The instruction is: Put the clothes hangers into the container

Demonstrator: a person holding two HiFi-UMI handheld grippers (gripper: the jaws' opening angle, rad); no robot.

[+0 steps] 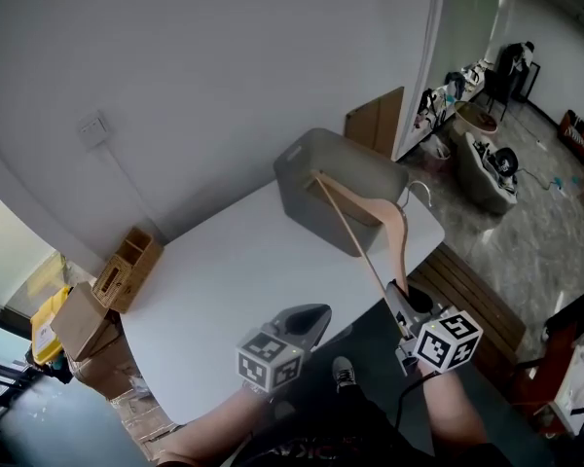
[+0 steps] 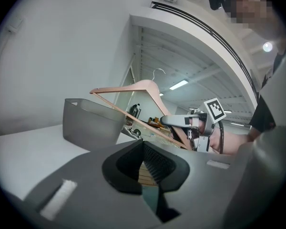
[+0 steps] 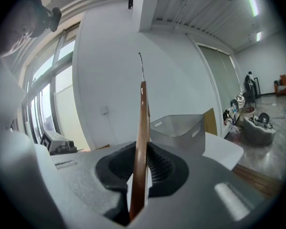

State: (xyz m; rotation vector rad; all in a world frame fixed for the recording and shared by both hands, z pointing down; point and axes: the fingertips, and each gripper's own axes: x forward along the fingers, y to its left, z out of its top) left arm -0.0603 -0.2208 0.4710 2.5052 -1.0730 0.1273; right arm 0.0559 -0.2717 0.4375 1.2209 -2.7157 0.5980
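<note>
A wooden clothes hanger with a metal hook slants from my right gripper up over the grey container. Its far end reaches across the container's open top. The container stands at the far right corner of the white table. In the right gripper view the hanger runs up between the jaws of my right gripper, which is shut on it, and the container lies just beyond. My left gripper hovers over the table's near edge, shut and holding nothing. The left gripper view shows the hanger above the container.
Cardboard boxes sit on the floor left of the table. A wooden slatted bench lies to the right below the table's edge. Cluttered furniture fills the room beyond the partition. A white wall backs the table.
</note>
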